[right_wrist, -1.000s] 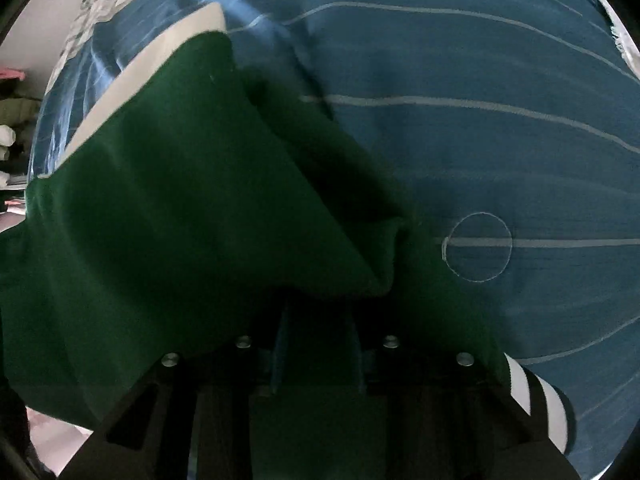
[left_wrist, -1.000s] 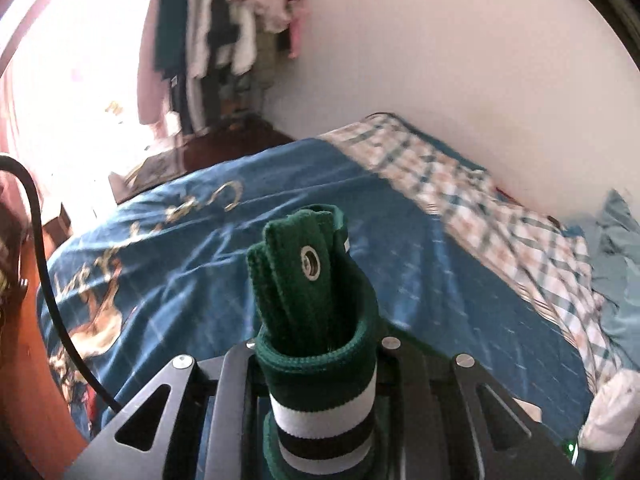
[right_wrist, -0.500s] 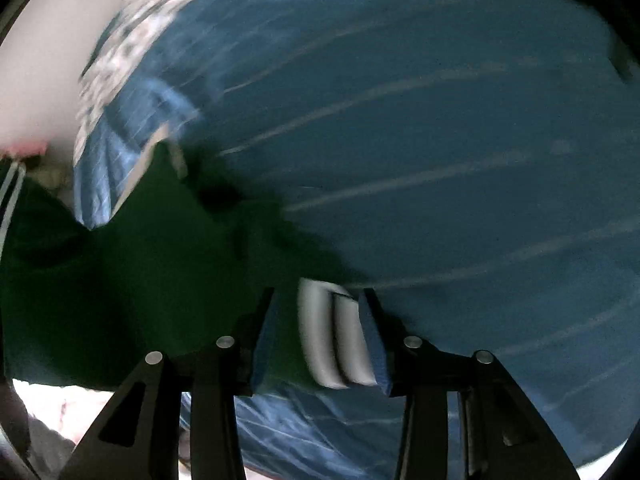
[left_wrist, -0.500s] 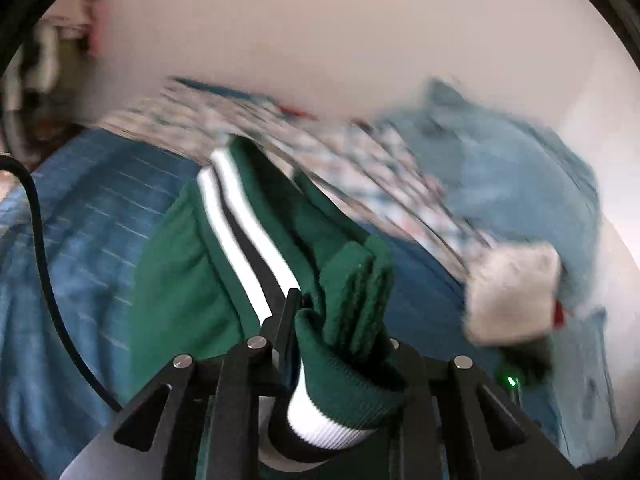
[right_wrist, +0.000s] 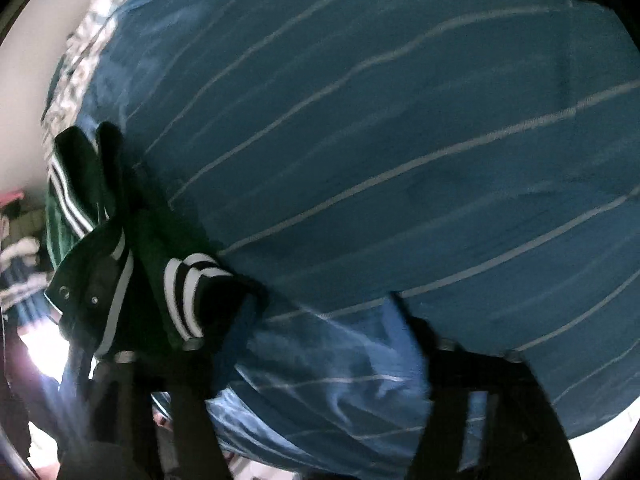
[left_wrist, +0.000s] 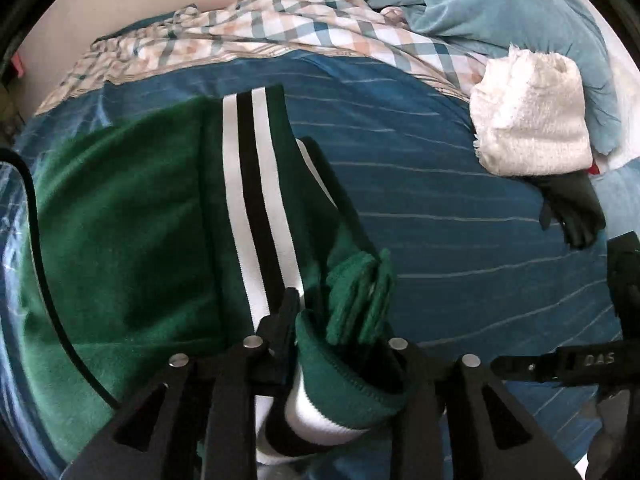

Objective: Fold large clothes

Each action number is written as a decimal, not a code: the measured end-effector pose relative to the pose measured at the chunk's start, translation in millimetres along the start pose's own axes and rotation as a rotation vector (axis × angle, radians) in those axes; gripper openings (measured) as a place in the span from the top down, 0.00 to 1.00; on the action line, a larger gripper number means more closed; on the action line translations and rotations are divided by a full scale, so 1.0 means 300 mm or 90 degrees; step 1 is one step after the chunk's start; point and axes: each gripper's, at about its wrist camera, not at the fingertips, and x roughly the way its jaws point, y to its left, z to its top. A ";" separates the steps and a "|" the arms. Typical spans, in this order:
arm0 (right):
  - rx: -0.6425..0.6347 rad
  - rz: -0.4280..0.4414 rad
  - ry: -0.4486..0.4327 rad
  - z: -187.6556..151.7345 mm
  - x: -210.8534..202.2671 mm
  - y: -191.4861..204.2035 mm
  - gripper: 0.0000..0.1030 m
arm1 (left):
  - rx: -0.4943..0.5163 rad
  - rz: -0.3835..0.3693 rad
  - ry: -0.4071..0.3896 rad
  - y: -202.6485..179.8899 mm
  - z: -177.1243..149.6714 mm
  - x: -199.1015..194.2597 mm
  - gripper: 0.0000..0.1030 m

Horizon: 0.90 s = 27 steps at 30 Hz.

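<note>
Green jacket [left_wrist: 132, 240] lies spread on the bed [left_wrist: 460, 216], one edge pinched by the left gripper [left_wrist: 340, 320].

The left jaws are clamped on the jacket's ribbed striped hem. The right gripper [right_wrist: 320, 320] has its jaws spread wide over the blue striped cover, nothing between them; a striped cuff [right_wrist: 188, 280] touches its left finger. A white towel [left_wrist: 532, 116] and a plaid sheet [left_wrist: 280, 24] lie near the wall.
</note>
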 end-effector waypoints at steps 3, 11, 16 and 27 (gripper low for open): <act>-0.041 0.011 0.003 -0.001 -0.052 0.033 0.27 | -0.025 -0.016 -0.012 0.009 -0.006 -0.061 0.06; -0.135 0.164 0.032 0.023 -0.137 0.245 0.27 | -0.175 0.045 -0.010 0.251 -0.127 -0.289 0.06; -0.181 0.194 0.075 0.049 -0.022 0.453 0.27 | -0.239 0.272 0.043 0.517 -0.396 -0.279 0.06; -0.250 0.123 0.023 -0.050 0.081 0.661 0.81 | -0.359 0.356 0.137 0.792 -0.735 0.031 0.00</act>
